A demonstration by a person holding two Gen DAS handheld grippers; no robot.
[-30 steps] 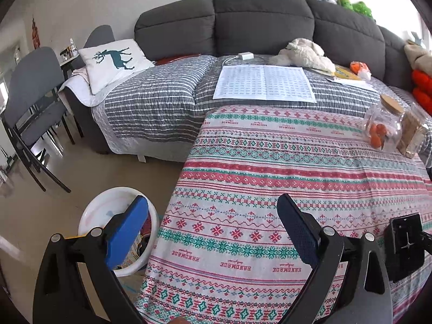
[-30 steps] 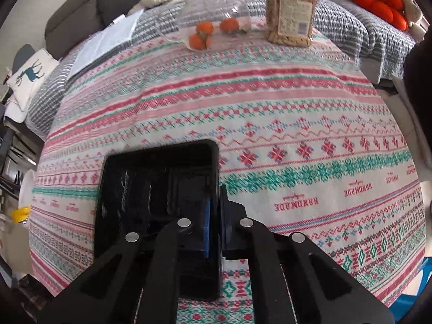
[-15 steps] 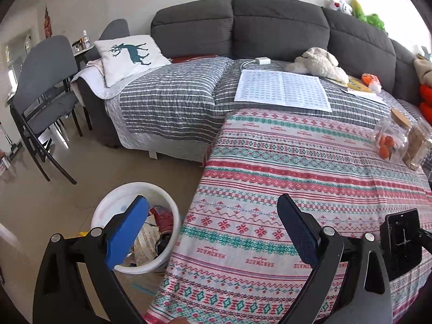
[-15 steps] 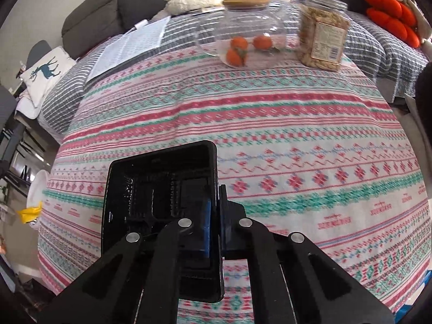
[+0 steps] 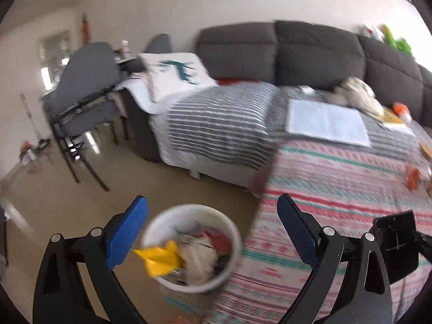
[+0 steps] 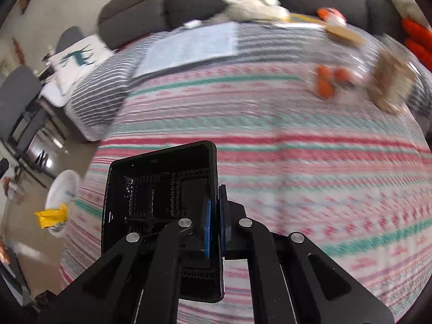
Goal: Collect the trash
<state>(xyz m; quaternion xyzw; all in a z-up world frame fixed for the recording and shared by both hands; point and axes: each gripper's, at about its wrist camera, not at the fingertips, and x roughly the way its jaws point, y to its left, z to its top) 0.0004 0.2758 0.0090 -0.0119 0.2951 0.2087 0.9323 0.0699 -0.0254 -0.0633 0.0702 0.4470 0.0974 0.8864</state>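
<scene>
Ideally the right gripper [image 6: 214,221], pinching the rectangular black plastic tray's [image 6: 159,189] wall, clears the table edge before tipping over the round white bin [image 5: 190,247], beside the spread, empty left gripper [image 5: 212,232].

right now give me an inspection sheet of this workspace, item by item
surface: table under a patterned tablecloth, mostly bare; frames blurred
job's things: black plastic tray clamped by one wall in the right gripper; white trash bin on the floor beside the table, holding a yellow wrapper and crumpled paper
clutter: clear jar with orange fruit and a jar of brown food at the table's far edge
grippers: left gripper with jaws wide open and empty, bin seen between them; right jaws shut on the tray
cables: nothing seen for certain
surroundings: grey sofa with striped blanket, open printed sheet, deer cushion, grey chair
</scene>
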